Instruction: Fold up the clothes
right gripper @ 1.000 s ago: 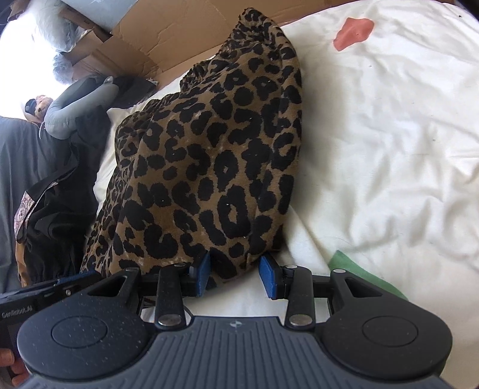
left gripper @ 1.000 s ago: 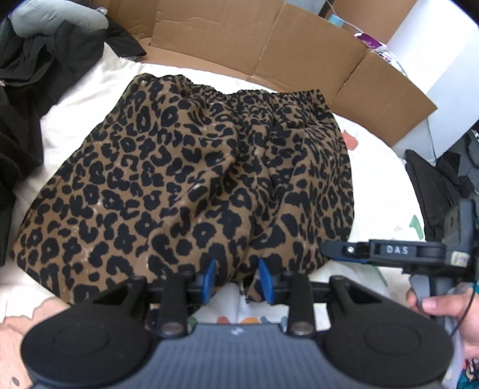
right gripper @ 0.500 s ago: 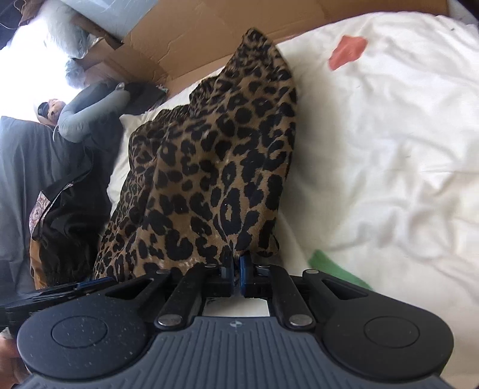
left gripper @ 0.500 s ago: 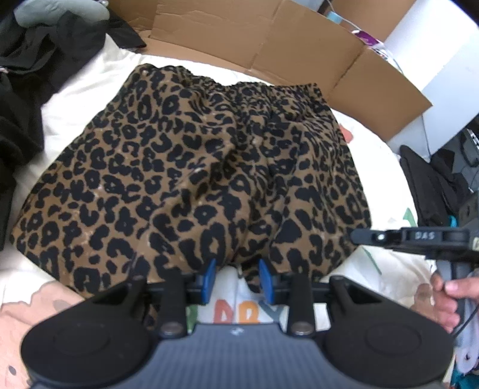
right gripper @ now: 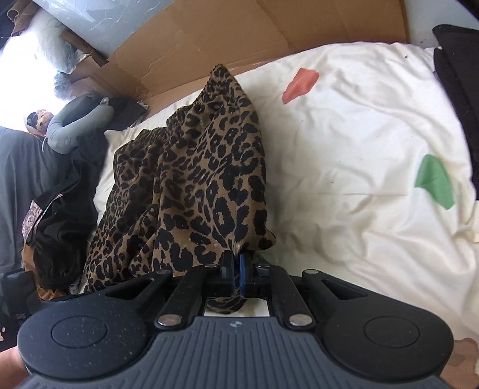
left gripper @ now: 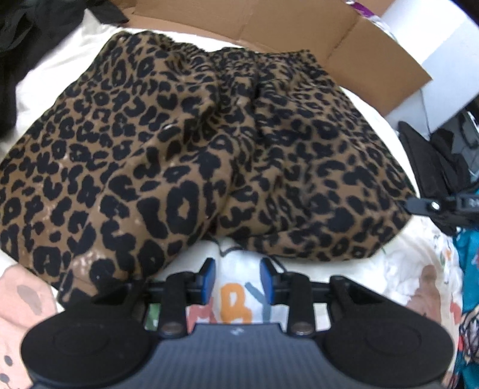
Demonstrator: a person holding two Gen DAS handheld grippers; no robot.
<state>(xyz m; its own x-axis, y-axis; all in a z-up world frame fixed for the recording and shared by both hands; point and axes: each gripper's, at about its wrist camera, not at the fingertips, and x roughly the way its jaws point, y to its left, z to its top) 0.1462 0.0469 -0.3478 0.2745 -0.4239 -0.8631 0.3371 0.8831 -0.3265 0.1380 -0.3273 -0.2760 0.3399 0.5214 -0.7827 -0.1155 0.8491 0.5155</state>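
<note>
Leopard-print garment (left gripper: pixel 209 155), brown with black spots, lies spread across a white printed sheet (right gripper: pixel 359 167) on what looks like a bed, with its gathered waistband at the far edge and its hem nearest the cameras. It looks like shorts or a short skirt; which one cannot be told.

Seen from the right wrist, the right gripper (right gripper: pixel 236 269) has its blue-padded tongs together, clamped on the garment's near right corner, with a bit of spotted cloth poking out behind the pads. That corner is lifted off the sheet, so the fabric rises in a tented ridge running away from the gripper.

Seen from the left wrist, the left gripper (left gripper: pixel 238 279) hovers just short of the middle of the hem, its tongs partly apart with nothing between them; only the sheet's coloured lettering shows in the gap.

Flattened cardboard (left gripper: pixel 269 27) lines the far side of the bed, and dark clothes (right gripper: pixel 60 233) are heaped at the left.

As for progress, the folding appears barely started: the garment is laid out and one corner is gripped, but no fold lies flat yet. Carrying that side over, smoothing it and any further folds seem still to come.
</note>
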